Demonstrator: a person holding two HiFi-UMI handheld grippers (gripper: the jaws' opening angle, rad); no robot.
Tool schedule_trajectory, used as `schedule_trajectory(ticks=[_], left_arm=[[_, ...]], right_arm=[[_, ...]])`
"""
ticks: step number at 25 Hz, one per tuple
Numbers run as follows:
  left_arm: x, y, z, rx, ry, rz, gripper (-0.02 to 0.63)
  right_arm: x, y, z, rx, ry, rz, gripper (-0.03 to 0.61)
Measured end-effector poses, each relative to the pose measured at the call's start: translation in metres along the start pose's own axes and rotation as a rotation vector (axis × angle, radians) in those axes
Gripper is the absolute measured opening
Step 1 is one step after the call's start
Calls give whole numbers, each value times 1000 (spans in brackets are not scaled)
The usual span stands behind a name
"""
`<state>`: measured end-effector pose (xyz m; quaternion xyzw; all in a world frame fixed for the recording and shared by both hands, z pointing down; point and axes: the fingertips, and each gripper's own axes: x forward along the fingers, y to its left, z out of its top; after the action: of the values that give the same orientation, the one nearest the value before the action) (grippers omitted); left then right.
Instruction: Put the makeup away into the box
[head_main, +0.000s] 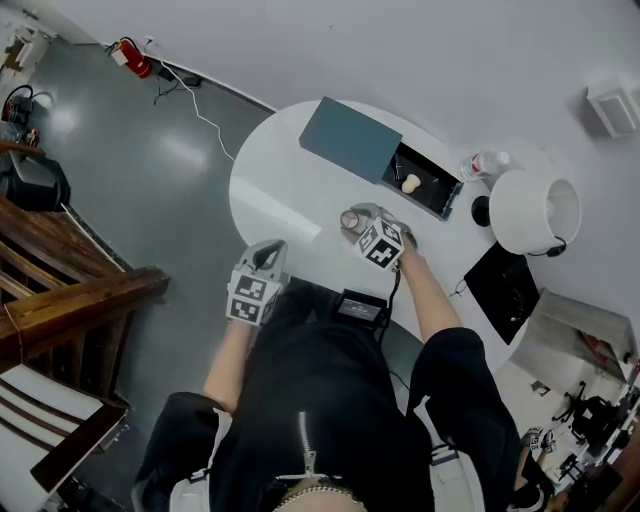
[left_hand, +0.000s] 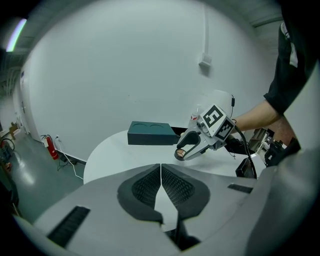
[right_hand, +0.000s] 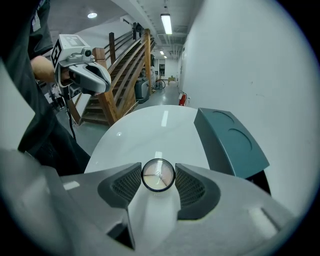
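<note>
A small round compact (right_hand: 158, 175) with a clear lid and a pale powder sits between the pads of my right gripper (head_main: 358, 216), which is shut on it above the middle of the white round table (head_main: 280, 190). The teal box (head_main: 352, 138) lies at the table's far side, its dark drawer (head_main: 428, 185) pulled out to the right with a beige item (head_main: 410, 183) inside. The box (right_hand: 230, 140) is just right of the compact in the right gripper view. My left gripper (left_hand: 160, 172) hovers at the table's near-left edge, shut with nothing between its pads.
A white lamp (head_main: 535, 210), a water bottle (head_main: 483, 163) and a black flat pad (head_main: 503, 290) stand at the table's right side. A small black device (head_main: 360, 307) sits at the near edge. A wooden staircase (head_main: 60, 300) rises on the left.
</note>
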<state>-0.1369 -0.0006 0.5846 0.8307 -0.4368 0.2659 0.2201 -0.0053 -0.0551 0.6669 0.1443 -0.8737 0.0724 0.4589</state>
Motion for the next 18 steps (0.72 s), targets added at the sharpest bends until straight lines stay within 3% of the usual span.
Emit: schedule_trajectory(ticks=[8, 18], left_arm=[[35, -27, 23, 71, 0, -108, 14], [88, -77, 71, 176, -19, -256, 14]], right_arm=[[-39, -27, -19, 129, -39, -94, 210], [-92, -73, -70, 319, -71, -238, 210]])
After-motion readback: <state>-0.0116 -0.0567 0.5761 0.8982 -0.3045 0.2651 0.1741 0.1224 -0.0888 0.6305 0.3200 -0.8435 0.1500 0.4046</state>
